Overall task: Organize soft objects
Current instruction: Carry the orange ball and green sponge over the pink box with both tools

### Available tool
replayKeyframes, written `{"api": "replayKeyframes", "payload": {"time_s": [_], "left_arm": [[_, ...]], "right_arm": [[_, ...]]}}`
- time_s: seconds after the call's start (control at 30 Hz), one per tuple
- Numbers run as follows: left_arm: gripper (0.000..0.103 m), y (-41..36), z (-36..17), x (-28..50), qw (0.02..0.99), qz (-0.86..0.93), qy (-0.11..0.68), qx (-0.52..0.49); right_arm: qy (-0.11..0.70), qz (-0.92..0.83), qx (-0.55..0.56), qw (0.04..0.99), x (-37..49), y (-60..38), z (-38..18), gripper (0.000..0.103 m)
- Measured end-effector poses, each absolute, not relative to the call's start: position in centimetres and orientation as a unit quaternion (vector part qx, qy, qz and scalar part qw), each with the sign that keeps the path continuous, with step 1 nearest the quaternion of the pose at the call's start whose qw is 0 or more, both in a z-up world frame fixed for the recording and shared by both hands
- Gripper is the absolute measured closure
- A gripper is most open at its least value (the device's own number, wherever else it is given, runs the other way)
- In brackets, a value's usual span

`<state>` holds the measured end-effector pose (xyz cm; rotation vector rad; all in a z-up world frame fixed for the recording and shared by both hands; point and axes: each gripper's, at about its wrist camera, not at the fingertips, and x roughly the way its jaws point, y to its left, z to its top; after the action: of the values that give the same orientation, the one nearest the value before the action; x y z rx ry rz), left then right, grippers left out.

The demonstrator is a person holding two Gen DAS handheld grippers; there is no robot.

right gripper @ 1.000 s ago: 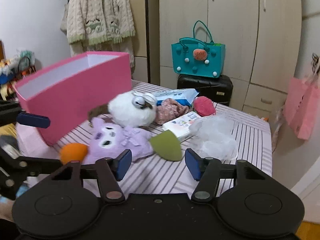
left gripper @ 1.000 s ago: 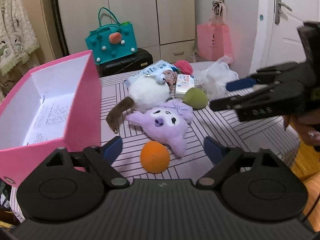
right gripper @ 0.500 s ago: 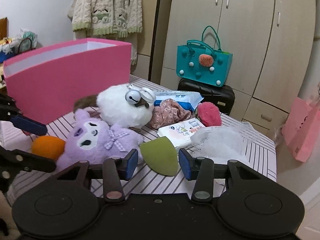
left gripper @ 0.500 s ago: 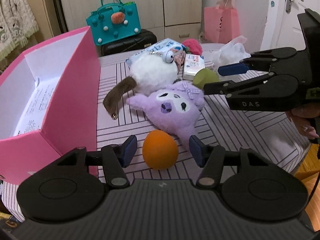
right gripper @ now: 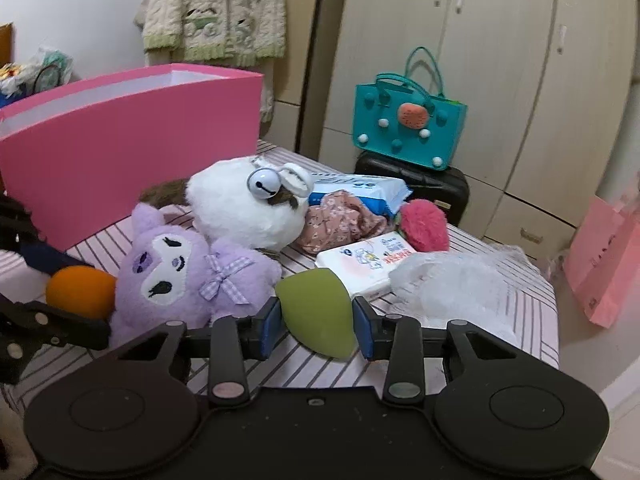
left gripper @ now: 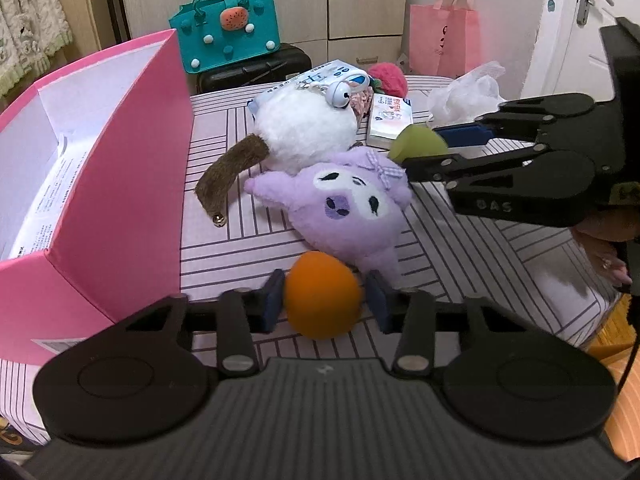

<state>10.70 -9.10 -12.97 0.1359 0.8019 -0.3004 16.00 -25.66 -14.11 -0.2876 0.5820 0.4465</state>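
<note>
An orange ball [left gripper: 322,300] lies on the striped table between the blue pads of my left gripper [left gripper: 326,300]. Its jaws are closing and the pads touch the ball's sides. A green teardrop sponge [right gripper: 316,312] sits between the pads of my right gripper [right gripper: 316,320], whose jaws are also closing onto it. In the left wrist view the right gripper [left gripper: 420,148] reaches in from the right with the sponge [left gripper: 418,146] at its tips. A purple plush [left gripper: 348,212] and a white plush [left gripper: 304,128] lie between the two. An open pink box [left gripper: 120,160] stands at the left.
Behind the plushes lie tissue packs [right gripper: 368,260], a floral cloth [right gripper: 340,224], a pink pom [right gripper: 424,224] and a crumpled plastic bag [right gripper: 452,280]. A teal bag [right gripper: 408,124] on a black case and a pink paper bag [left gripper: 444,40] stand beyond the table. The table edge drops off at the right.
Both grippers moved forward and down onto the table. The left jaws narrowed around the orange ball, and the right jaws narrowed around the green sponge.
</note>
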Motion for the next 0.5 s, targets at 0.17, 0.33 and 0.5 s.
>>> {"api": "replayKeyframes", "payload": {"time_s": [0.17,0.33,0.5], "left_arm": [[0.065,-9.1,-13.0,10.5,0.909,-0.145,0.384,0.07],[0.066,-9.3,-12.9,10.2,0.911,-0.143,0.381,0.071],[0.066,-9.4,-12.8,9.8,0.912,-0.141,0.378,0.069]], "right_arm": [[0.286,0.201,-0.117,0.929,14.7,-26.3,-13.4,0.06],[0.301,0.202,-0.085,0.928,13.4,-27.1,-13.2,0.06],[0.316,0.194,-0.041,0.928,12.4,-28.1,-13.6,0.06]]}}
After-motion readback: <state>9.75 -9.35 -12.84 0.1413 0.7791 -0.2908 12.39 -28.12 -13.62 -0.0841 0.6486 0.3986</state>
